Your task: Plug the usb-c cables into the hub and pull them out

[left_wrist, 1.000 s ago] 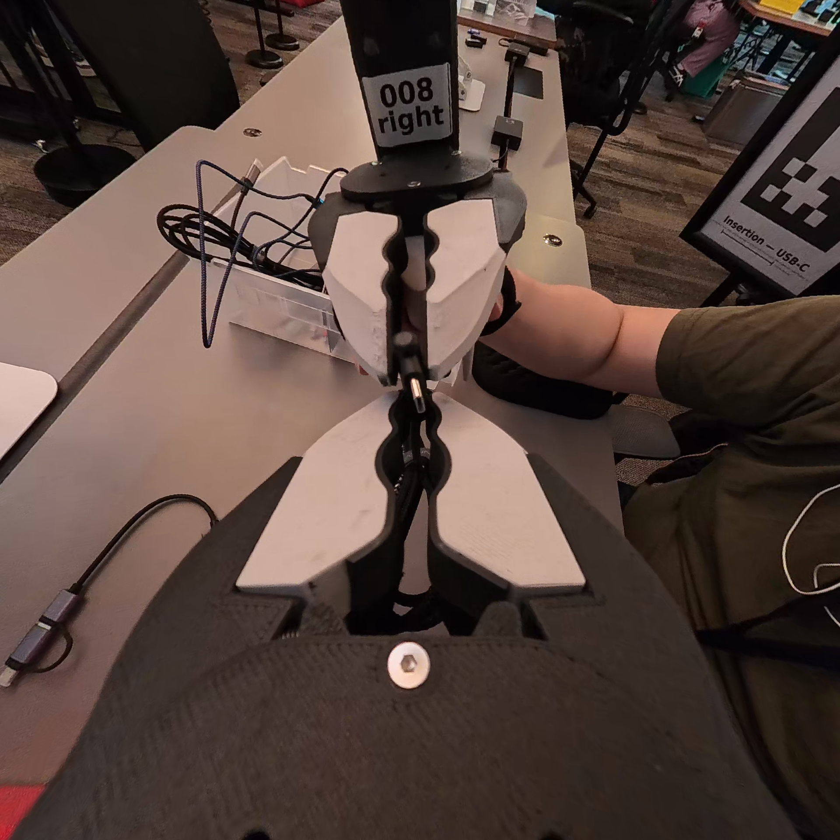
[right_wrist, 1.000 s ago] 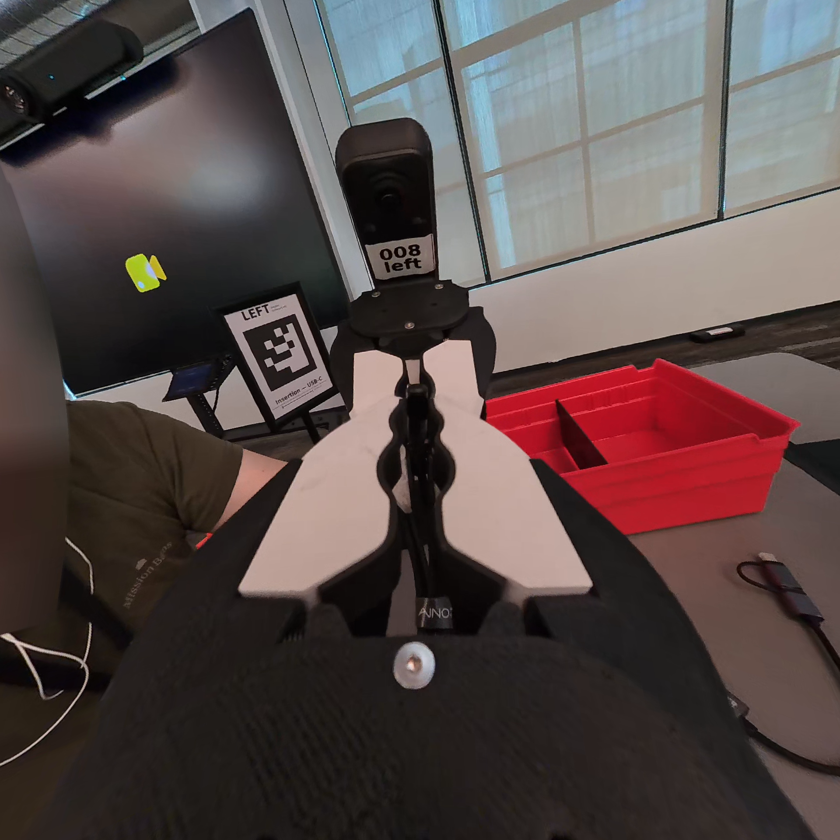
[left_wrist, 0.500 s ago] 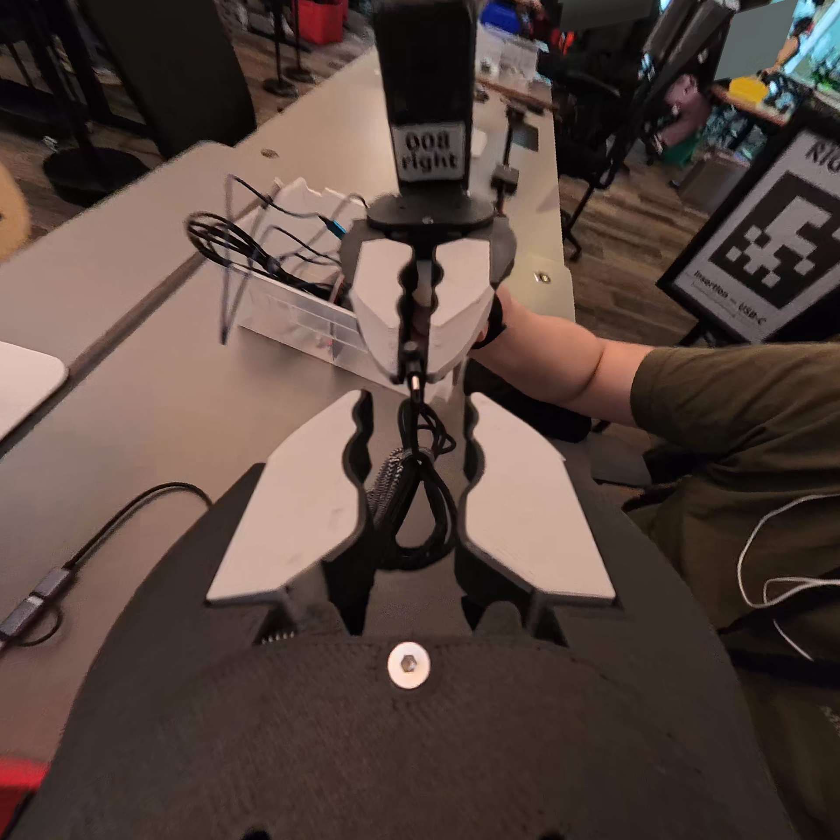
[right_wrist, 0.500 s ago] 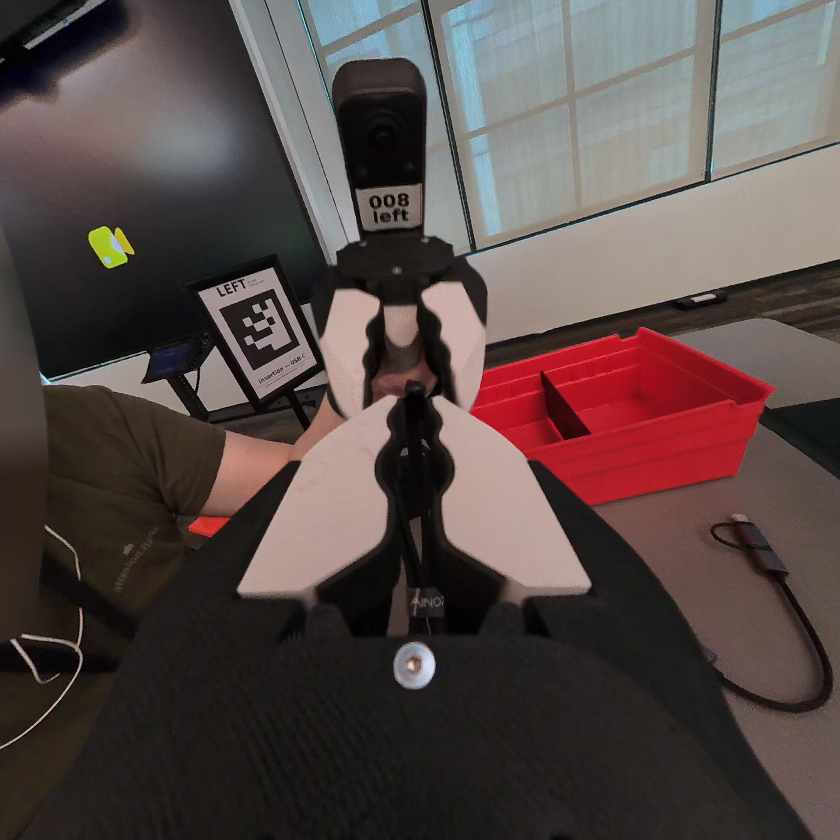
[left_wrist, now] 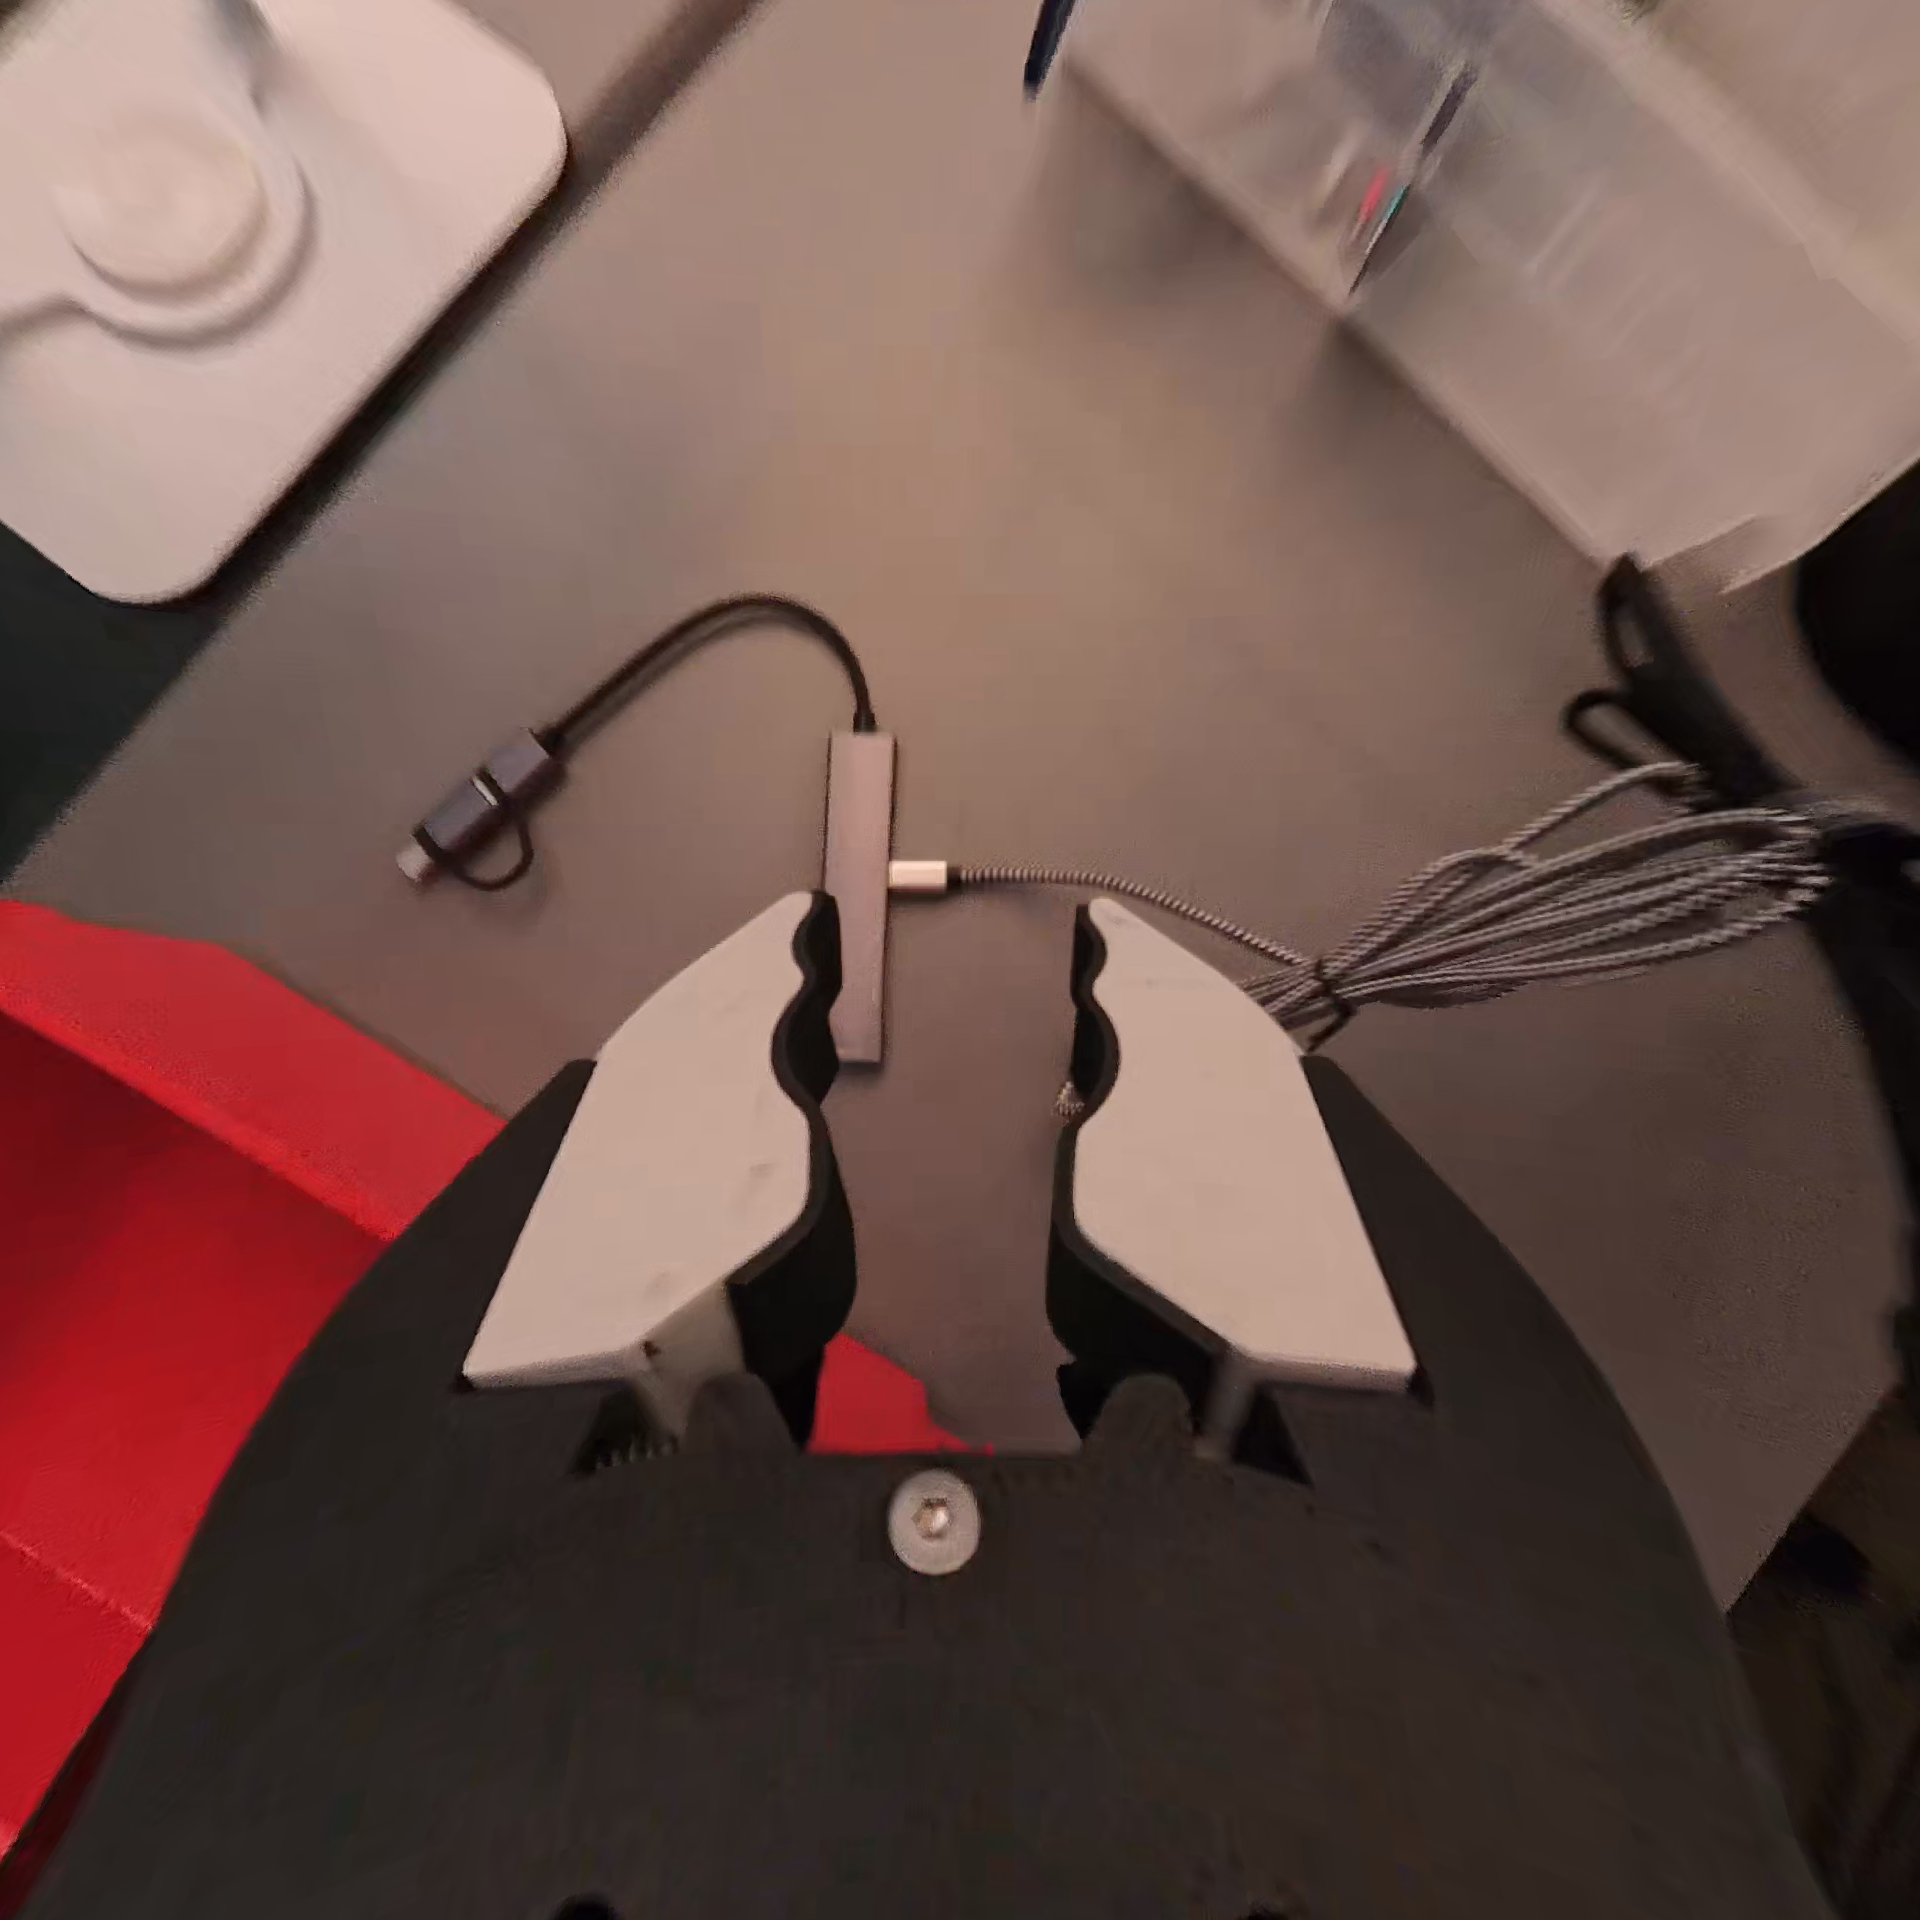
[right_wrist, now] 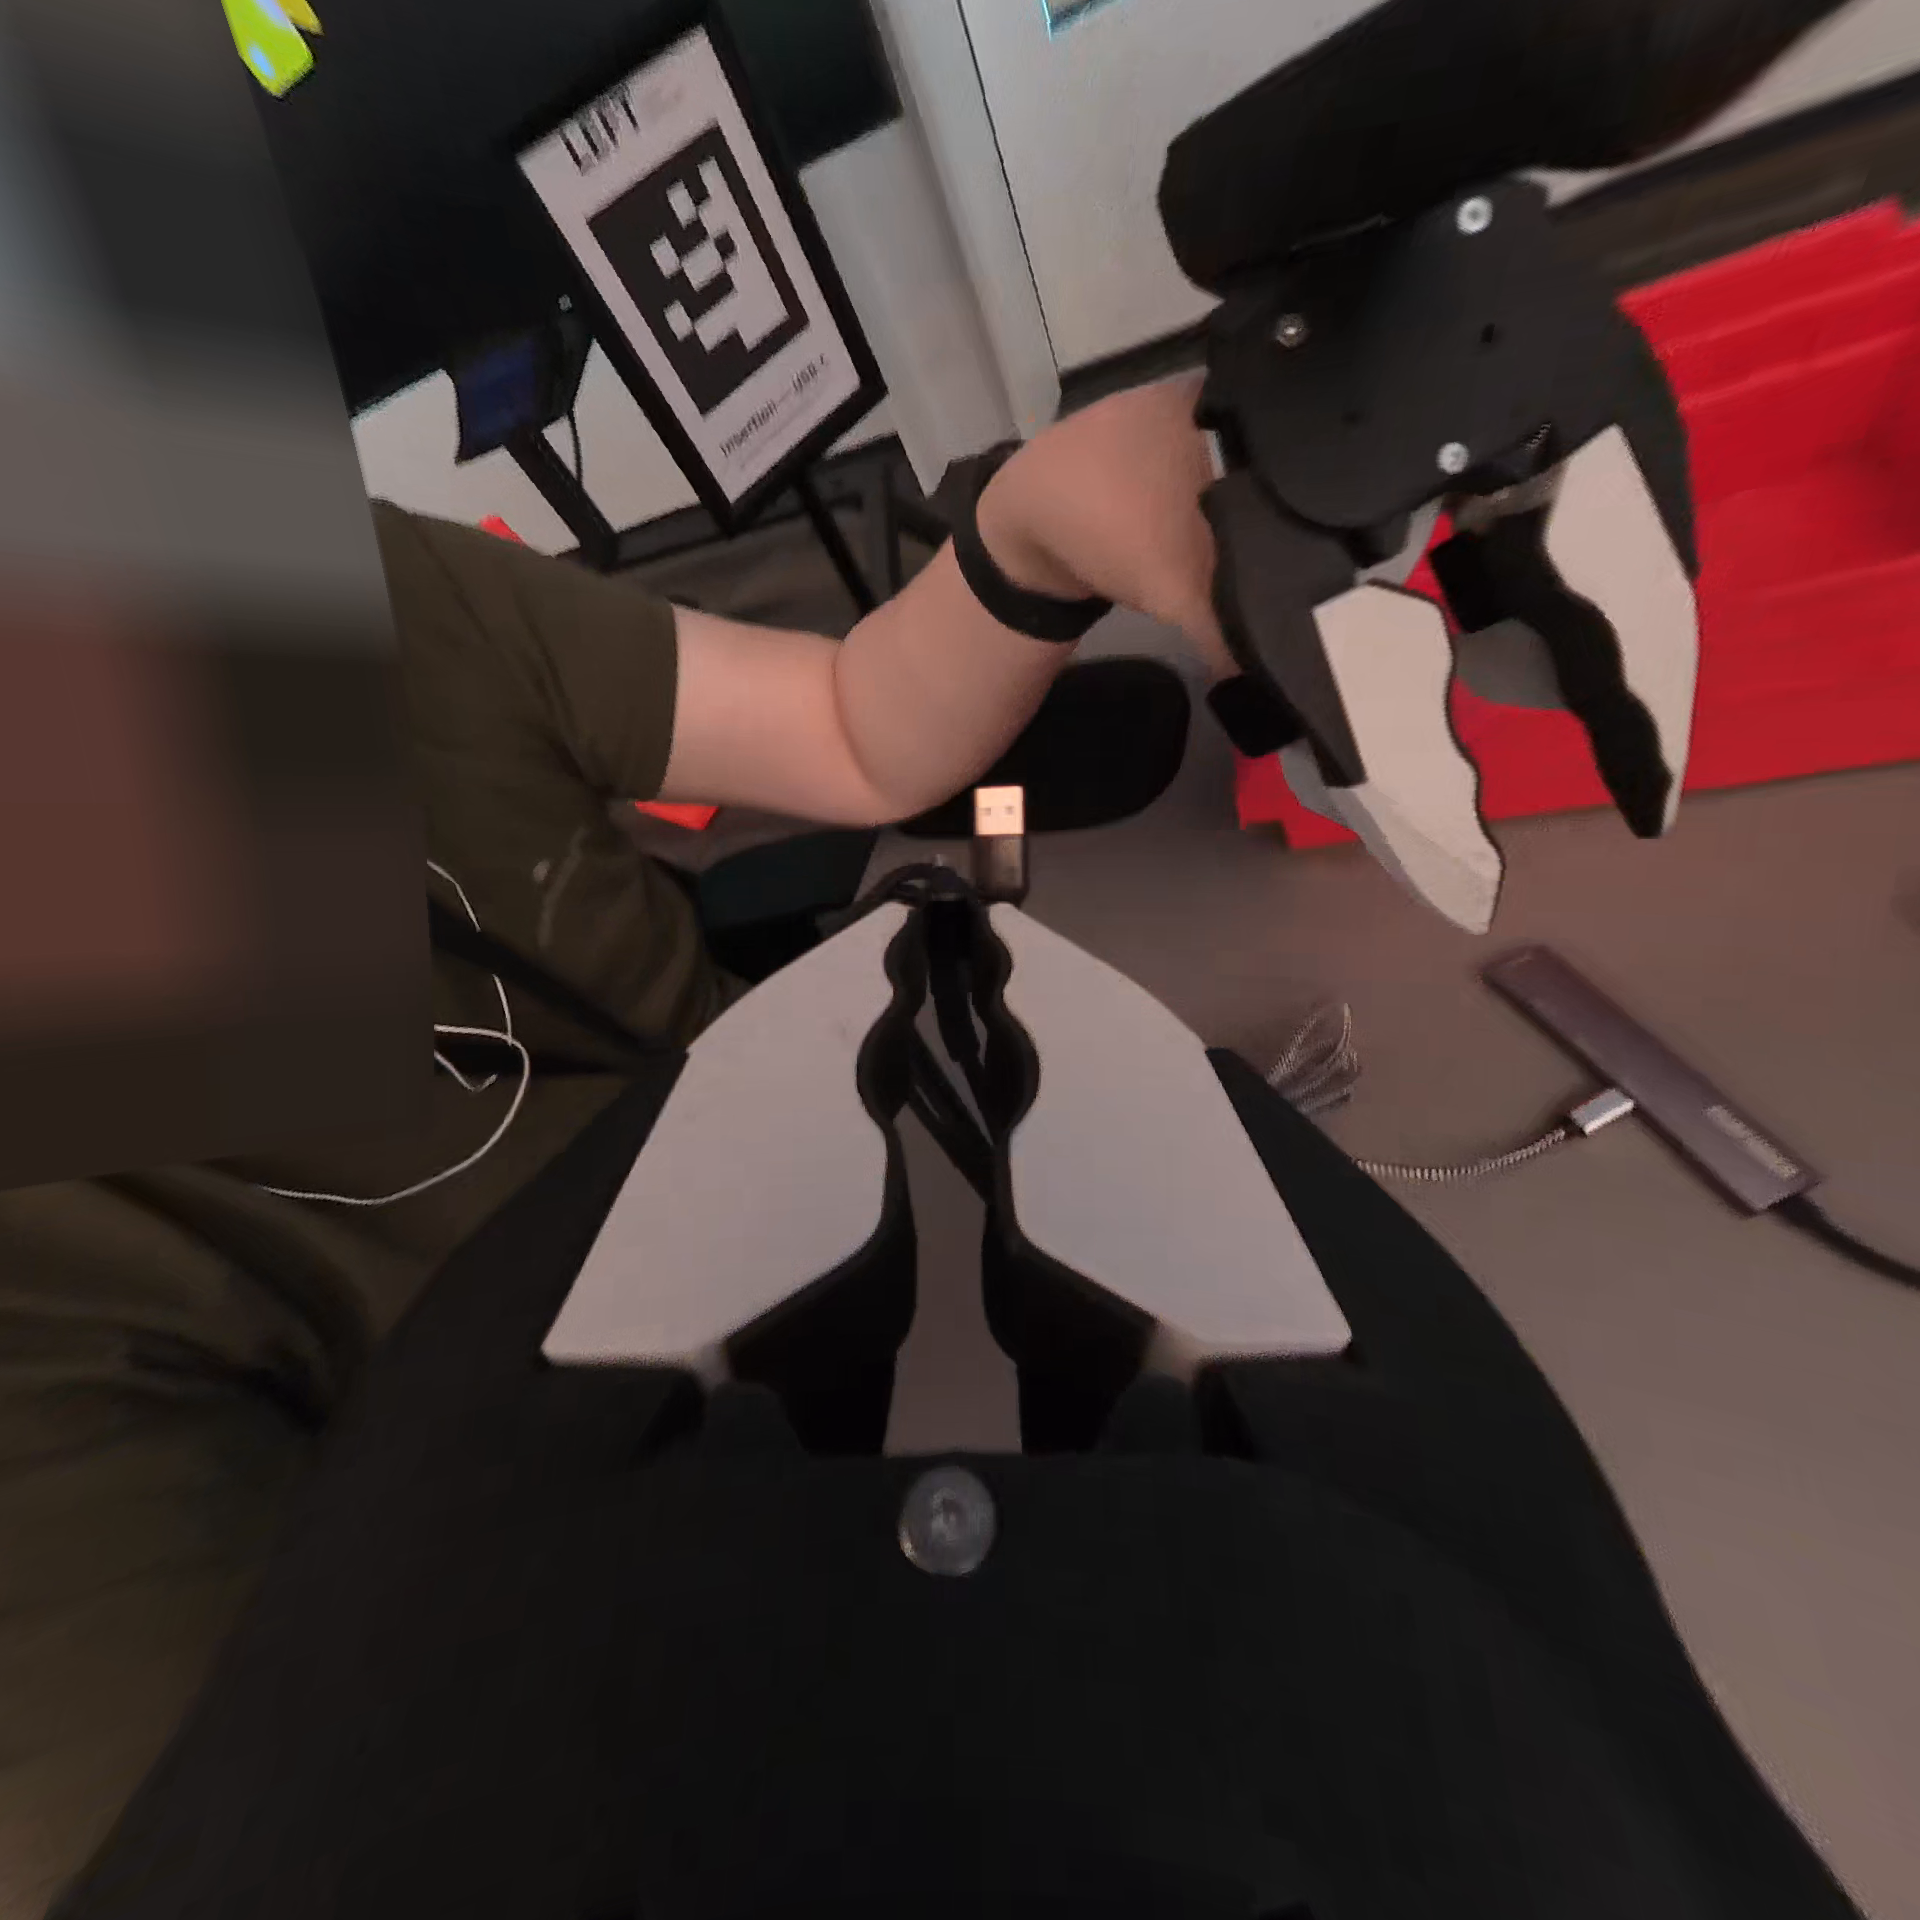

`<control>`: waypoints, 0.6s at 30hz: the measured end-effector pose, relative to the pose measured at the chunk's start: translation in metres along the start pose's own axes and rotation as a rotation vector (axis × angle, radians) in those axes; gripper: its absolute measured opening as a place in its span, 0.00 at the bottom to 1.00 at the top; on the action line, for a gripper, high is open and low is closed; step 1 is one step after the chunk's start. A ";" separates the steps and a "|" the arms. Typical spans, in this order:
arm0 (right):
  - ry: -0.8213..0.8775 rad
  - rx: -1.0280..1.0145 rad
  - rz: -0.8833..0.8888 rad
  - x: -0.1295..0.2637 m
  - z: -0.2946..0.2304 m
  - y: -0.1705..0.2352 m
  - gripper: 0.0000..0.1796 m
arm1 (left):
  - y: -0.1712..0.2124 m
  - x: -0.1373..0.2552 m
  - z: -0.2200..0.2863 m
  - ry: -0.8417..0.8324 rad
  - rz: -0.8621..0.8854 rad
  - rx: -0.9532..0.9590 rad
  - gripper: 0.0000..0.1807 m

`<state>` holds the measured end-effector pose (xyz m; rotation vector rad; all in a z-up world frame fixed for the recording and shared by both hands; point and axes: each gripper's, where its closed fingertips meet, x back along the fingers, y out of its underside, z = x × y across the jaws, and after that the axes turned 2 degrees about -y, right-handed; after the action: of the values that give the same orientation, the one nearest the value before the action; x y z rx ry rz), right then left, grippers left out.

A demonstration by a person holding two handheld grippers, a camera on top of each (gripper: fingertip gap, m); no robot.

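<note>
A slim grey hub (left_wrist: pixel 860 894) lies on the grey table, and it also shows in the right wrist view (right_wrist: pixel 1642 1070). A braided grey cable's silver plug (left_wrist: pixel 920 876) sits in the hub's side, and shows in the right wrist view too (right_wrist: pixel 1600 1112). My left gripper (left_wrist: pixel 948 925) is open and empty, hovering over the hub, with its left fingertip beside the hub's near end. In the right wrist view the left gripper (right_wrist: pixel 1558 862) hangs open above the table. My right gripper (right_wrist: pixel 951 914) is shut on a black cable, whose metal plug (right_wrist: pixel 997 821) sticks out past the tips.
The hub's own lead ends in a dark adapter (left_wrist: pixel 483 800). The braided cable's bundle (left_wrist: pixel 1558 914) lies to the right, with a black cable (left_wrist: pixel 1662 707) beyond it. A red bin (left_wrist: pixel 156 1195), a white tray (left_wrist: pixel 208 260) and a clear box (left_wrist: pixel 1507 187) surround the area. A person's arm (right_wrist: pixel 831 707) reaches across. To the slim grey hub (left_wrist: pixel 860 894): left tips about 11 cm, right tips about 25 cm. It turns up in the right wrist view (right_wrist: pixel 1631 1063) as well.
My left gripper opened, let go of the black cable and swung down over the hub. My right gripper stays shut on the black cable and has tilted towards the table.
</note>
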<state>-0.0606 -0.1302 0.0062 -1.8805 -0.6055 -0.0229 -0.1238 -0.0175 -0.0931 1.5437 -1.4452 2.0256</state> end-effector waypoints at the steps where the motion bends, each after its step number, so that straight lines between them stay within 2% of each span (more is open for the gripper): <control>1: -0.004 -0.012 -0.032 -0.003 0.002 0.006 0.04 | 0.007 -0.010 0.002 0.003 -0.055 -0.013 0.24; 5: -0.034 -0.041 -0.083 -0.012 0.006 0.016 0.04 | 0.018 -0.035 0.009 -0.009 -0.151 -0.058 0.24; 10: -0.070 -0.022 -0.199 -0.013 0.001 0.037 0.04 | 0.032 -0.055 -0.017 -0.195 -0.252 -0.060 0.24; 18: -0.046 -0.018 -0.255 -0.014 0.008 0.044 0.04 | 0.062 -0.075 -0.024 -0.202 -0.430 0.006 0.28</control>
<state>-0.0564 -0.1400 -0.0395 -1.8150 -0.8760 -0.1516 -0.1474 -0.0013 -0.1892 1.9103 -1.0456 1.6633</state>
